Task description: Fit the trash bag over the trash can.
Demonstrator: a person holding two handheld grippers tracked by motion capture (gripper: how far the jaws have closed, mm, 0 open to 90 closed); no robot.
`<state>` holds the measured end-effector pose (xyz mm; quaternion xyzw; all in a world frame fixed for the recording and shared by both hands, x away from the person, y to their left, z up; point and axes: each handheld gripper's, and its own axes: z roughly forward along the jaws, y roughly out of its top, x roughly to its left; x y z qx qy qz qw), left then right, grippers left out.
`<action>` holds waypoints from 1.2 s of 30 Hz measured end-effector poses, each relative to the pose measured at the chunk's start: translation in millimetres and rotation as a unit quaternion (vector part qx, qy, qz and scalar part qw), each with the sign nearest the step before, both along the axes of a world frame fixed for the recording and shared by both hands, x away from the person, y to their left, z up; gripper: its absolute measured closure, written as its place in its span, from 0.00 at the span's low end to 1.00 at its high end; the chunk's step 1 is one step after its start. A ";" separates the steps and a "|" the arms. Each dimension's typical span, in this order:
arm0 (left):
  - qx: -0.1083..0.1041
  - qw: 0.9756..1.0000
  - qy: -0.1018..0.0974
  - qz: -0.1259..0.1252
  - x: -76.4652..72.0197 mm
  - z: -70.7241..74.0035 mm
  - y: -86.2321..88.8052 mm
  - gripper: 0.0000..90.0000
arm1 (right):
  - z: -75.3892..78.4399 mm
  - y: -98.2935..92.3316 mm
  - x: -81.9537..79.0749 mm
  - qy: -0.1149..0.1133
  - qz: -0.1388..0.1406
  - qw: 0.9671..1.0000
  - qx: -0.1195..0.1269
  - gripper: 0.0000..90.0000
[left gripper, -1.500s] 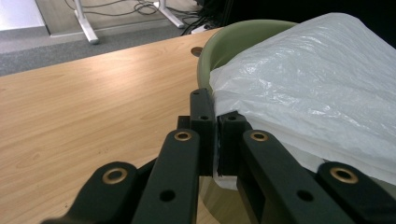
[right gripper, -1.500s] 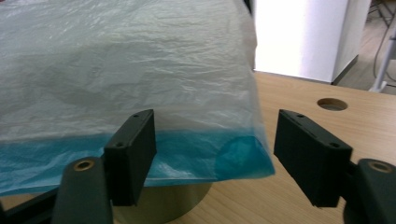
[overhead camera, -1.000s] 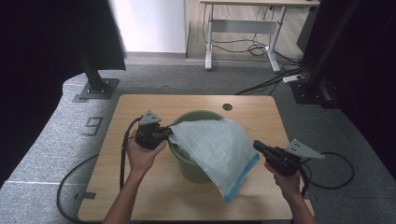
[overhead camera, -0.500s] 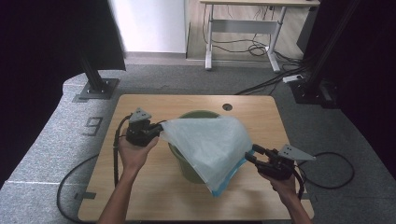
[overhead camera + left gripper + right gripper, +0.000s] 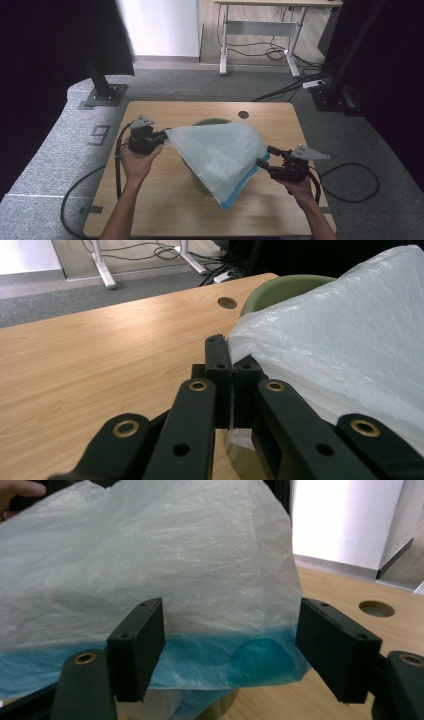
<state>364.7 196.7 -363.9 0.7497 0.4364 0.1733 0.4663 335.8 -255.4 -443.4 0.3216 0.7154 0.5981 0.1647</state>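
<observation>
Over the green bin (image 5: 210,122) mid-tabletop, the left gripper (image 5: 161,136) kept the plastic bag (image 5: 220,150) corner pinched while the right gripper (image 5: 263,162), toward the right edge, had just been opening, its pads off the bag's blue edge, so it likely needed regripping.

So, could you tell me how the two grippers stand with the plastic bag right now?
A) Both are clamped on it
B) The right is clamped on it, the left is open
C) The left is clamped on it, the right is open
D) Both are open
C: the left gripper pinches the plastic bag at its corner, while the right gripper has its jaws spread apart at the blue edge.
</observation>
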 end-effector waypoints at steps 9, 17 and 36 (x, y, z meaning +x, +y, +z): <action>-0.006 1.000 0.003 0.004 -1.1 -1.6 6.0 0.98 | -6.5 18.4 8.6 -0.004 0.024 0.999 0.023 0.63; -0.012 1.000 0.006 0.000 -1.5 -5.6 8.2 0.98 | -7.9 24.4 8.0 -0.017 0.029 0.999 0.014 0.88; -0.009 0.998 0.005 -0.055 5.8 -2.0 -36.0 0.96 | 23.0 -18.9 -14.6 -0.059 -0.007 0.998 0.028 0.99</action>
